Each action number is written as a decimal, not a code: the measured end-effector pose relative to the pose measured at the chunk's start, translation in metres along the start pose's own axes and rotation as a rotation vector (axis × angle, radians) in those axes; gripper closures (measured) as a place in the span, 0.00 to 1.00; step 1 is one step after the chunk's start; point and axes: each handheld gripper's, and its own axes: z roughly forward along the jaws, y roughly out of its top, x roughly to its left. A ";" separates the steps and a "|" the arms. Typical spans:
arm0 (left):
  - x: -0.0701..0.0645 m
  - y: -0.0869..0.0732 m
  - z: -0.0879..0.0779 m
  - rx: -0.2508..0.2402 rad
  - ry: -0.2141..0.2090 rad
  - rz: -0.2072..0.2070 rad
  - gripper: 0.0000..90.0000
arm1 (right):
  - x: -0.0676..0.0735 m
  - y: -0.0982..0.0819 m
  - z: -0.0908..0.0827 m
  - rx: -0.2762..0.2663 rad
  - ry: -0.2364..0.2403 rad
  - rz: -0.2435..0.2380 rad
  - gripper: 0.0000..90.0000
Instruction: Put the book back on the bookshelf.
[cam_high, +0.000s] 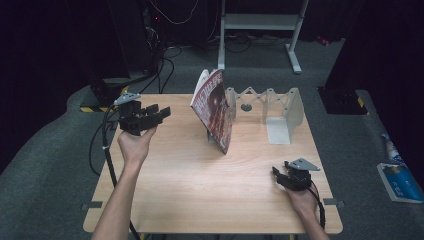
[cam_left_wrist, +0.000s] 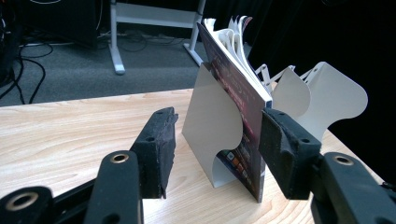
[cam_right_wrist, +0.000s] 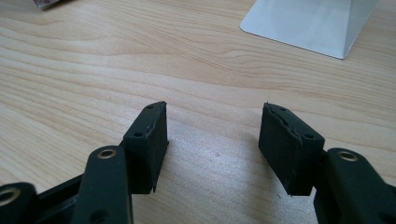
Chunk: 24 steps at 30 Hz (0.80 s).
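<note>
A person sits at a wooden table (cam_high: 200, 175) with a black gripper in each hand.

The left gripper (cam_high: 159, 114) is held up above the far left part of the table. Its jaws are spread wide with nothing between them. They point to the right, toward a magazine (cam_high: 216, 107). In the left gripper view the magazine (cam_left_wrist: 238, 102) sits past the jaws, near them but not touching.

The magazine stands on its edge near the middle of the far side of the table. It tips a little, and its pages fan out at the top. Its cover is dark red with pictures on it. It leans against the first white plate (cam_left_wrist: 210, 121) of a fold-out book rack (cam_high: 272, 107). The rack is pale grey metal with a zigzag bar joining its plates, and it stretches off to the right of the magazine.

The right gripper (cam_high: 278, 173) is low over the near right corner of the table, well away from the magazine. In the right gripper view its jaws are apart too, holding nothing, with bare wood under them. The flat foot of the rack (cam_right_wrist: 308, 23) lies on the table farther ahead.

Past the table there are dark grey carpet (cam_high: 45, 165), black cables (cam_high: 165, 65) and the legs of a white frame (cam_high: 260, 25).
</note>
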 end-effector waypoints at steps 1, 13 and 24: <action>0.001 -0.002 -0.002 0.002 0.003 0.001 0.51 | 0.000 0.000 0.000 0.000 0.000 0.001 0.47; 0.008 -0.012 -0.010 -0.004 0.012 -0.019 0.51 | 0.000 0.000 0.000 -0.001 0.002 0.000 0.47; 0.013 -0.022 -0.014 -0.007 0.012 -0.045 0.51 | 0.000 0.000 0.000 -0.002 0.002 -0.002 0.47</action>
